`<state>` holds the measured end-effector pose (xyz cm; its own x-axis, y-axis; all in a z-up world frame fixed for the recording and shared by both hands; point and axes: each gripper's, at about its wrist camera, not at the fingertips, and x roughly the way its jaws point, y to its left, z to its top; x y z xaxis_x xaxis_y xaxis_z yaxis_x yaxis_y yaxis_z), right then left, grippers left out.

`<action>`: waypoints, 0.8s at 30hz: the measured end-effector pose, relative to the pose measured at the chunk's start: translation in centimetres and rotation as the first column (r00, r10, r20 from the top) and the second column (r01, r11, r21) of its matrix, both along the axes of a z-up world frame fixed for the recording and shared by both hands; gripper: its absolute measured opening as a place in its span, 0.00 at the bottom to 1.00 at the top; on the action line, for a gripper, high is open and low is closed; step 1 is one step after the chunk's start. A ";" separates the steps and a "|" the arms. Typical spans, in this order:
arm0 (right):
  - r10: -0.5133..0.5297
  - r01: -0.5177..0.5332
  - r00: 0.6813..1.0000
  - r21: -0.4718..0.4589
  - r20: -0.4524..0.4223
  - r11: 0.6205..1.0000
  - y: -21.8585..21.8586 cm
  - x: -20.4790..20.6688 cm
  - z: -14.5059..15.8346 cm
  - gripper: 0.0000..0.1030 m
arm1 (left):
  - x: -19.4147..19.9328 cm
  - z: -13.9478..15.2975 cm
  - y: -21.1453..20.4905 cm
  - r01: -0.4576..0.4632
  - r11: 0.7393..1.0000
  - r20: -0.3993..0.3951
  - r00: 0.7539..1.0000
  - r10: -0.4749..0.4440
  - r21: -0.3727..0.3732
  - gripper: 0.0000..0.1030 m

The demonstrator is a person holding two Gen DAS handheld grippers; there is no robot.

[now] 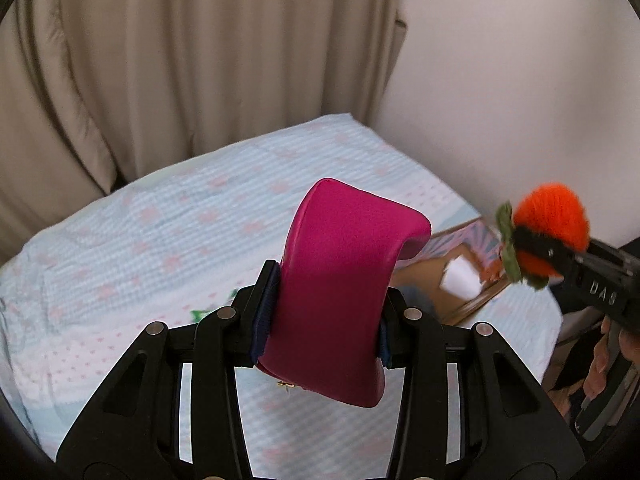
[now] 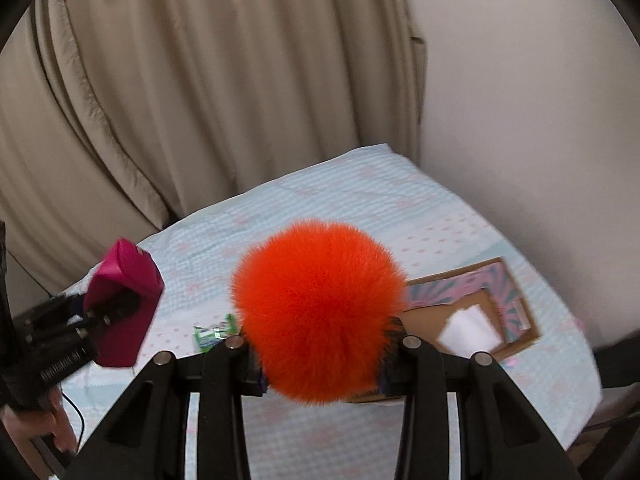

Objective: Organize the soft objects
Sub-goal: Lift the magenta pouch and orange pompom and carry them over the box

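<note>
Carry step: my left gripper [image 1: 324, 316] clamps the magenta pouch [image 1: 340, 288], my right gripper [image 2: 320, 360] clamps the orange pompom [image 2: 320, 316], both held above the cardboard box [image 2: 516, 340]. Next, lower both inside.

Pouch [image 1: 332, 292]: magenta, plain, small gold detail at lower edge. Pompom [image 2: 320, 312]: bright orange fur; olive-green leaf trim [image 1: 508, 248]. Tools [image 1: 324, 320] [image 2: 320, 356]: black, navy pads. Bedsheet [image 1: 140, 232]: pale blue check, pink motifs. Curtain [image 1: 180, 60]: beige. Wall [image 1: 520, 80]: off-white. Box [image 2: 472, 316]: brown cardboard, pink-teal rayed print. Packet [image 2: 212, 332]: green-white.
</note>
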<state>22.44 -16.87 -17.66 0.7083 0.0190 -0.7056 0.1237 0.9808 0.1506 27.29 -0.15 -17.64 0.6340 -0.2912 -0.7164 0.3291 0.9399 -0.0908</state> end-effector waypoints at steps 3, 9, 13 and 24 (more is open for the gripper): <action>-0.009 0.009 1.000 -0.009 -0.007 1.000 -3.6 -0.8 0.8 0.34 | -0.3 0.6 -3.4 -0.009 1.000 -0.011 1.000 0.009 0.000 0.36; 0.017 -0.018 0.999 -0.020 -0.040 1.000 -10.3 -0.8 0.6 0.34 | 0.0 -0.7 -11.0 -0.021 1.000 -0.080 0.997 0.021 0.010 0.36; 0.042 -0.044 0.996 -0.018 -0.079 0.999 -14.6 0.4 -0.9 0.34 | 1.1 -2.9 -15.7 -0.024 1.000 -0.134 0.991 0.024 0.006 0.36; 0.095 -0.089 0.971 0.039 -0.219 0.995 -21.3 6.5 -8.0 0.34 | 6.2 -12.4 -25.0 -0.021 0.998 -0.311 0.950 0.040 0.065 0.36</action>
<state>28.92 -38.20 -25.66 0.5301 0.0993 -0.8421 0.0662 0.9852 0.1578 33.45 -25.17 -30.00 0.3837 -0.2258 -0.8954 0.2646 0.9559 -0.1277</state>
